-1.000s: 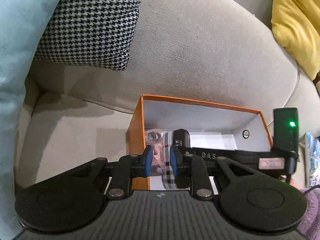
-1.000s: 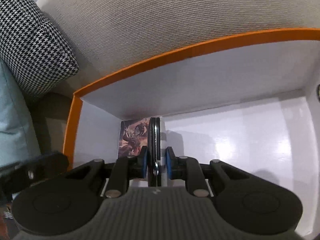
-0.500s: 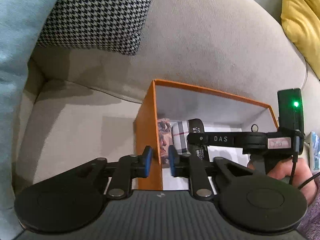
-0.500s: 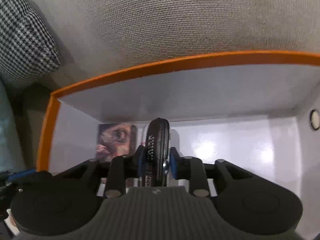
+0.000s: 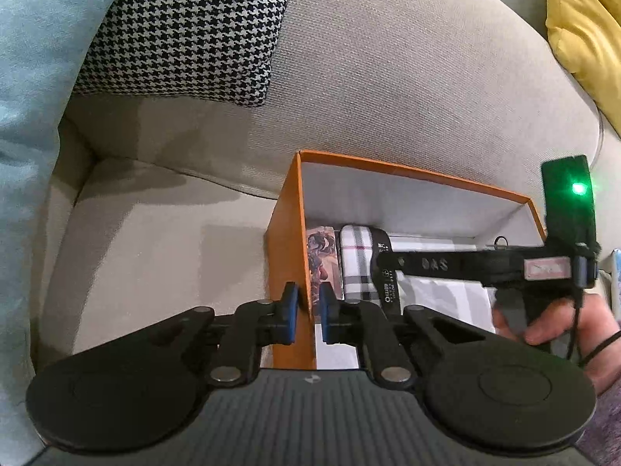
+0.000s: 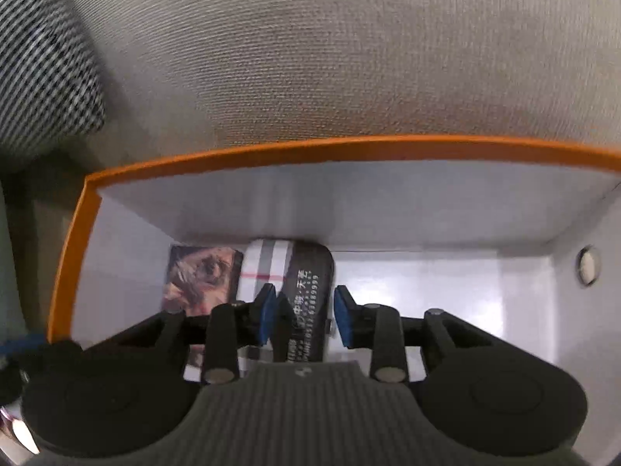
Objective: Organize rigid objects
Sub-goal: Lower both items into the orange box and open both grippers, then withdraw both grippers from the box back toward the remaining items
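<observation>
L gripper is pinched shut on the left wall of the orange box, one blue pad outside, one inside, steadying it on the sofa seat. R gripper is down inside the box w/ its fingers parting; the black case stands on edge between them, close to the left pad, clear gap at the right pad, so it looks released or nearly so.

Where things are: the case sits in the box's far-left corner area, leaning against a plaid-patterned item, which is next to a picture card by the left wall. Can't tell if the case is fully resting on the box floor; the gripper body hides its lower end.

Doing this step well, as I judge it:
- Keep the L pinch firm; the box is light cardboard on a soft cushion and could tip or slide.
- Let the R fingers open enough that neither pad drags on the case.
- Pull R straight back along its own line, no sideways swing, else the case and plaid item may topple.
- Watch the person's hand and cable near the right wall.
- Rest of the box floor is free for later items.
</observation>
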`<state>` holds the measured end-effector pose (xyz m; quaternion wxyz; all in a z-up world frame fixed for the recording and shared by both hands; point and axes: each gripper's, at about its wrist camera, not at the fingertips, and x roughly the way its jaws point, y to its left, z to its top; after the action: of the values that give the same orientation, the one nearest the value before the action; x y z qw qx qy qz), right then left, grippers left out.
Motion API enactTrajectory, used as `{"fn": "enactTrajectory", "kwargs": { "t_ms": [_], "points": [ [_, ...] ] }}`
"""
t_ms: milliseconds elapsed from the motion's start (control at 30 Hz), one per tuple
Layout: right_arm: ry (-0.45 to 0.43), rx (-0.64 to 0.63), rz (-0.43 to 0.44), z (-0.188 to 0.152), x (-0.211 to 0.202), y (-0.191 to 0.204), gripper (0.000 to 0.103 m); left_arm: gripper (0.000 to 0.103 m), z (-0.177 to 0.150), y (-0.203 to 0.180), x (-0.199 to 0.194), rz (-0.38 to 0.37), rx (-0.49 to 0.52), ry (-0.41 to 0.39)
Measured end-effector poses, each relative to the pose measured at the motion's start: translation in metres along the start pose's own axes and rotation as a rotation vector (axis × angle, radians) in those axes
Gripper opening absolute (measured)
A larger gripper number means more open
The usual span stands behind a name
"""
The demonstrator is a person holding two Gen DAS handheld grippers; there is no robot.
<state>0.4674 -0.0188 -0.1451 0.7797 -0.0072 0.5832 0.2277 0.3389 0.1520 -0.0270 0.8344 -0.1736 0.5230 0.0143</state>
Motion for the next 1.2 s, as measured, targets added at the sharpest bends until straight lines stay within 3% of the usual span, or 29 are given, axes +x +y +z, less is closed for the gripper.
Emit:
{"fn": "enactTrajectory", "kwargs": {
  "t_ms": [200,467,733,933,1200],
  "points": [
    [0.077,0.02,0.032,-0.006,0.014,-0.001,0.038,0.012,0.0,0.002,-0.001,-0.007,-0.022,-0.005],
    [0.053,0.046,0.049,-0.015,0.015,0.012,0.036,0.012,-0.002,0.003,-0.006,-0.011,-0.025,-0.008],
    [-0.082,-0.025,0.11,-0.053,-0.066,0.011,0.036,0.012,-0.034,-0.005,-0.066,-0.059,-0.019,-0.109],
    [-0.225,-0.024,0.162,-0.119,-0.145,0.0,0.037,0.012,-0.087,-0.015,-0.099,-0.132,-0.005,-0.115],
    [-0.281,0.083,0.089,-0.217,-0.17,-0.012,0.038,0.012,-0.164,-0.027,-0.091,-0.2,-0.023,0.002]
  ]
}}
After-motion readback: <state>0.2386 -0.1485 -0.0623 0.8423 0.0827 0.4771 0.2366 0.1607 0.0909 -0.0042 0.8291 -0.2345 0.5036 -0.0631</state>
